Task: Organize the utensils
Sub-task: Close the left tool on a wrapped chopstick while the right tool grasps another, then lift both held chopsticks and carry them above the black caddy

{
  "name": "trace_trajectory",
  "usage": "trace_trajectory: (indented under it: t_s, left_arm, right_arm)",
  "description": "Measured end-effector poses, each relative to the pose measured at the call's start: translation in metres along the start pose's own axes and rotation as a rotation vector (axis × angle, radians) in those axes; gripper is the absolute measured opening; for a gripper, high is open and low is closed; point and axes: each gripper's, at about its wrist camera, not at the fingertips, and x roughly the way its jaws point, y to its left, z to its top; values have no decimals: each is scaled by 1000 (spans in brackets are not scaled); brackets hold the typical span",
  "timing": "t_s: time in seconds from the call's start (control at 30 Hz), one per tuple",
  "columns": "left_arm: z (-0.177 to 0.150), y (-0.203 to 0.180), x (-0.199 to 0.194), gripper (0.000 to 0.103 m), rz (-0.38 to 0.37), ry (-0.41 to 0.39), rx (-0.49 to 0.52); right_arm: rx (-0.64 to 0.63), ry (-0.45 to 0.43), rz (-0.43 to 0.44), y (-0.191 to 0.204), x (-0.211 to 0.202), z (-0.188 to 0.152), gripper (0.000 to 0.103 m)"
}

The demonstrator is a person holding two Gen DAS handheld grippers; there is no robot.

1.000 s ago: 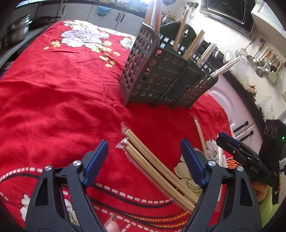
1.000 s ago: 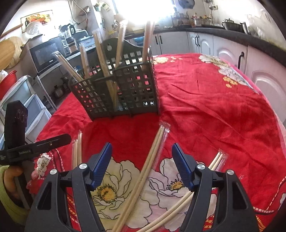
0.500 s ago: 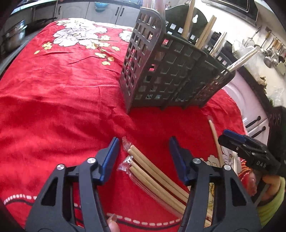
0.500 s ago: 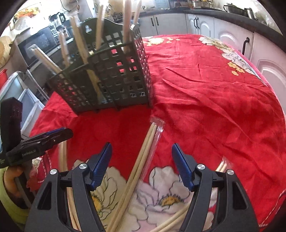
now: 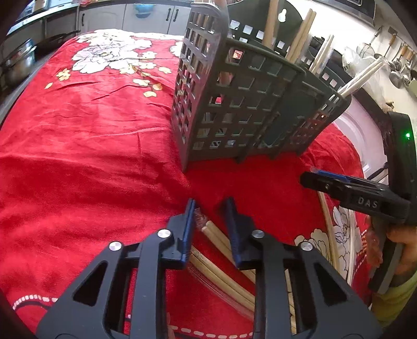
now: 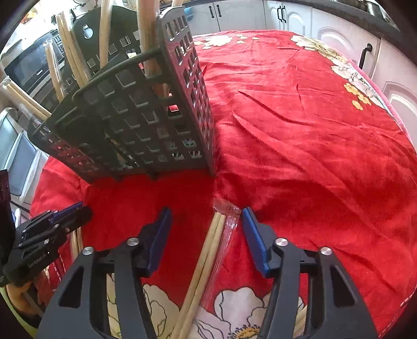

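A dark grey slotted utensil caddy [image 5: 242,104] stands on the red flowered cloth and holds several upright wooden chopsticks; it also shows in the right wrist view [image 6: 146,122]. My left gripper [image 5: 209,208] has its jaws narrowed around the tips of a plastic-wrapped bundle of chopsticks [image 5: 221,250] lying on the cloth, with a small gap still showing. My right gripper [image 6: 206,216] is open and straddles another wrapped pair of chopsticks [image 6: 208,253]. Each gripper shows in the other's view, the right one [image 5: 351,187] and the left one [image 6: 52,229].
More loose chopsticks [image 5: 328,234] lie by the table's right edge. Kitchen cabinets [image 6: 325,23], a microwave [image 6: 34,67] and hanging ladles [image 5: 396,65] surround the table. The red cloth [image 5: 91,146] stretches wide to the left of the caddy.
Both grippers have moved forward and down toward the cloth, closer to the caddy. The left jaws have narrowed a lot around the chopstick bundle. The right jaws stay wide.
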Motion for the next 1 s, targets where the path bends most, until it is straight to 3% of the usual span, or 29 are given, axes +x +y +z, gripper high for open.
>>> trace_trajectory:
  t_s: [0.13,0.23,0.6,1.0]
  left_arm:
    - [-1,-4,-1,8,0,1,7]
    - [0,-6,-2,5,-4,-4,9]
    - [5,-8,-23,3,-55,-51,-15]
    - [18,-35,-54,2,-115,-128,26]
  right_arm:
    - [6,-10,-14,-2,0,2,26]
    - [21,-18,2,-9,1,6,16]
    - [59,-72,90,-21,-13,5,10]
    - [13,-201,190,-7,-64,-5,10]
